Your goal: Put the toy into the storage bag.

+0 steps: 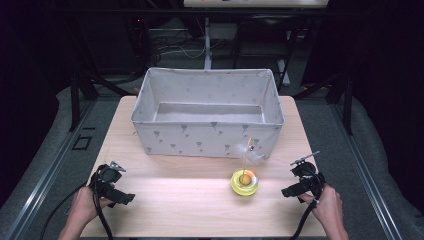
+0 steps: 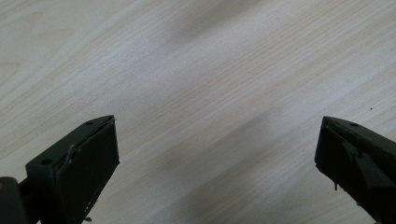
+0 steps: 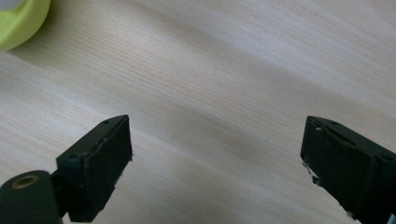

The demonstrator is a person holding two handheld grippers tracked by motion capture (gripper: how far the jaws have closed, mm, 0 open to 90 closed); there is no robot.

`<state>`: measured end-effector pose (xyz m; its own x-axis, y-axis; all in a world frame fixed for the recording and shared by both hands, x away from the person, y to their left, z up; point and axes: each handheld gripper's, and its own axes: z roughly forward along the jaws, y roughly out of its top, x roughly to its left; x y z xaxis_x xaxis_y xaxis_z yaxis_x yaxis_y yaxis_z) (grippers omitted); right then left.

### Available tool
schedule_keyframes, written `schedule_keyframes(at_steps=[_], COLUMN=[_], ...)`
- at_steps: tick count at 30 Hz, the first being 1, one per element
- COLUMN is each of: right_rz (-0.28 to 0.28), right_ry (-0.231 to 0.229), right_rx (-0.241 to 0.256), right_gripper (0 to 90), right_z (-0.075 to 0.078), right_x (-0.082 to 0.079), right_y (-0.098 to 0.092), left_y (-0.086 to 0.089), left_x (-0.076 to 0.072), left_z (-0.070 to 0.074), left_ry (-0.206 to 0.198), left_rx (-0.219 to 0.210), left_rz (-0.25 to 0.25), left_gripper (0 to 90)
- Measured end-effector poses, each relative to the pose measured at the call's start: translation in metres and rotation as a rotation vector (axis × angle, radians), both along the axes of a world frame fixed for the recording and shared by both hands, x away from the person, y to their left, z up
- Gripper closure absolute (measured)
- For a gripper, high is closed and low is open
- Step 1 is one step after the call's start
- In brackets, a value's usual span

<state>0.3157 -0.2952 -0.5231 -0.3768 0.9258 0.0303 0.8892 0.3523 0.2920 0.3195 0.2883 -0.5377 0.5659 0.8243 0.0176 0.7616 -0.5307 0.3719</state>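
both hand-held grippers wide open, toy sits untouched

left hand-held gripper [image 1: 121, 192] hovers low over the pale wooden surface [image 1: 175, 200], well apart from the yellow toy [image 1: 244, 182], jaws spread with bare wood between them. right hand-held gripper [image 1: 292, 191] hangs near the yellow toy on its other side, jaws also spread, gripping nothing. the yellow toy stands on the surface just in front of the grey fabric box [image 1: 207, 135], a thin stick rising from it against the box's front wall.

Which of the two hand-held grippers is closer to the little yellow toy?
The right gripper: the yellow toy sits nearer it, and peeks into its own view; the left gripper is farther off.
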Motion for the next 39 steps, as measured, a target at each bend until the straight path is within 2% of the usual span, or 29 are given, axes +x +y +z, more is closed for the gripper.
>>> schedule_keyframes(at_steps=[11,13,14,18,22,23,24,28,29,31,32,33,35,39], right_rz=[0.009,0.007,0.027,0.032,0.037,0.065,0.065,0.101,0.089,0.109,0.115,0.135,0.137,0.171], right_ry=[0.005,-0.016,0.005,0.002,0.002,0.014,0.014,0.013,-0.007,0.009,0.004,0.004,0.000,-0.006], right_rx=[0.004,0.000,-0.003,-0.011,0.016,-0.004,-0.004,0.023,0.044,0.029,0.046,0.034,0.044,0.030], right_gripper=[10.5,10.3,10.0,9.2,7.0,6.4,6.4,6.1,6.1,6.0,5.9,5.6,5.5,5.5], right_z=[0.004,0.005,0.007,0.009,0.010,0.014,0.014,0.021,0.021,0.024,0.026,0.028,0.028,0.032], right_x=[-0.003,-0.005,-0.004,-0.005,-0.007,-0.007,-0.007,-0.009,-0.011,-0.011,-0.012,-0.013,-0.014,-0.018], right_y=[0.003,0.006,0.006,0.008,0.014,0.017,0.017,0.025,0.027,0.028,0.031,0.034,0.037,0.049], left_y=[0.000,-0.001,-0.001,-0.002,-0.002,-0.002,-0.002,-0.003,-0.003,-0.003,-0.004,-0.004,-0.004,-0.004], left_x=[-0.001,-0.001,-0.001,-0.001,0.000,0.000,0.000,0.000,0.000,0.001,0.000,0.001,0.001,0.001], left_z=[-0.001,-0.001,-0.001,-0.002,-0.002,-0.002,-0.002,-0.001,-0.001,-0.001,-0.001,-0.001,-0.001,-0.001], left_ry=[0.003,0.006,0.006,0.010,0.012,0.011,0.010,-0.003,-0.004,-0.003,-0.003,0.000,0.002,-0.001], left_rx=[0.011,0.014,0.014,0.012,0.006,0.006,0.003,0.004,0.004,0.005,0.005,0.007,0.007,0.005], left_rz=[-0.012,-0.018,-0.018,-0.024,-0.030,-0.035,-0.034,-0.043,-0.047,-0.046,-0.045,-0.047,-0.047,-0.049], left_gripper=[0.0,0.0,0.0,0.0,0.0,0.0,0.0,0.0,0.0,0.0,0.0,0.0,0.0,0.0])
